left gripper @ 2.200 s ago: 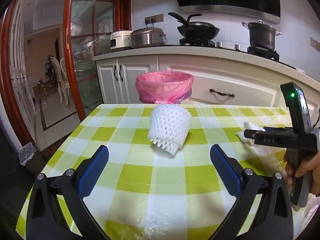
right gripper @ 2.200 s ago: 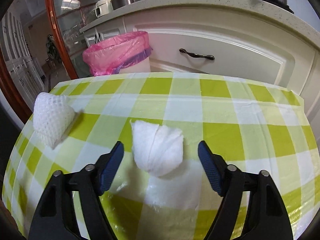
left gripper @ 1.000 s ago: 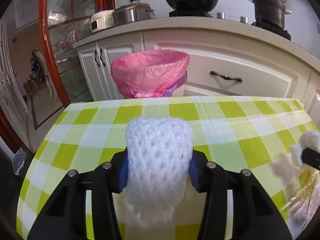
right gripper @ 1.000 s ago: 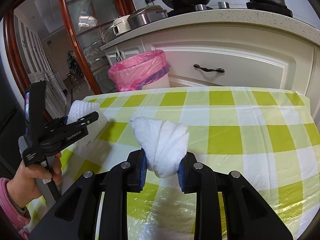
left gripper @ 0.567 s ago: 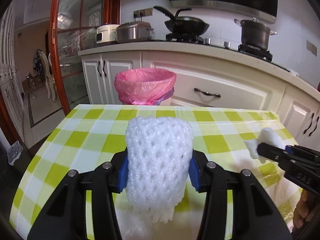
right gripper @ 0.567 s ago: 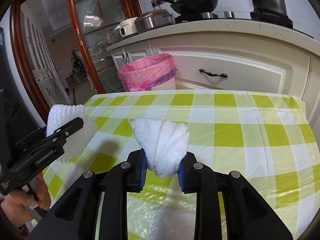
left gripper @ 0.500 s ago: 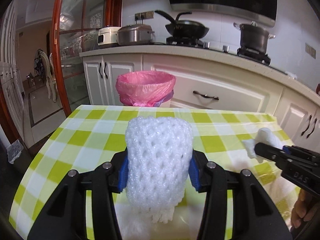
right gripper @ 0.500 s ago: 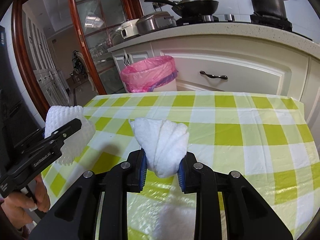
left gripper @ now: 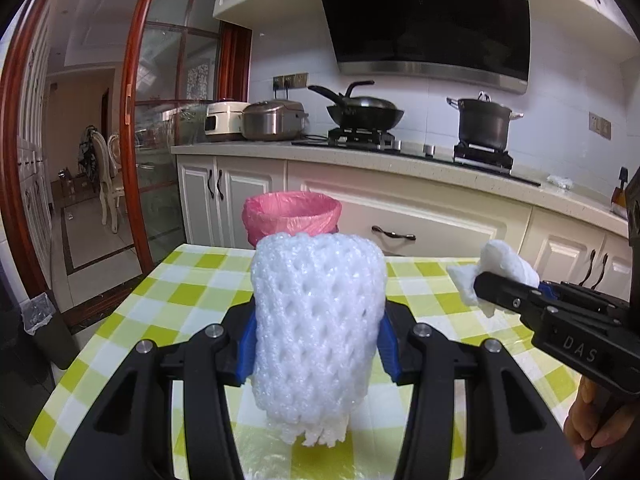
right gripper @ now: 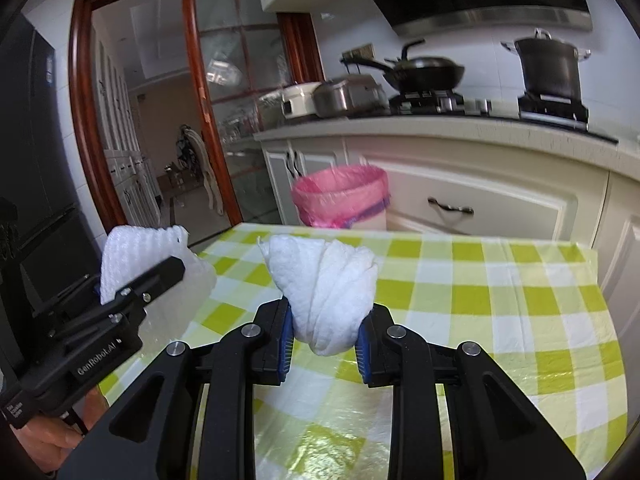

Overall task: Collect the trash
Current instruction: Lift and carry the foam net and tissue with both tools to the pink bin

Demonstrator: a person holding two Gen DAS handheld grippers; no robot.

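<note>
Ahead, beyond the checked tablecloth (left gripper: 188, 300), I see one pink-lined bin (left gripper: 292, 216) against the cabinets, nothing between. My left gripper (left gripper: 316, 340) is clamped on one white foam net (left gripper: 318, 320); my right gripper (right gripper: 325, 340) pinches one crumpled tissue (right gripper: 324, 284). I read "DAS" and "GenRobot.AI" on the gripper bodies.

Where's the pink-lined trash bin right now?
The pink-lined trash bin stands on the floor beyond the table's far edge, against the white cabinets, straight ahead in the left wrist view, just behind the foam net.
</note>
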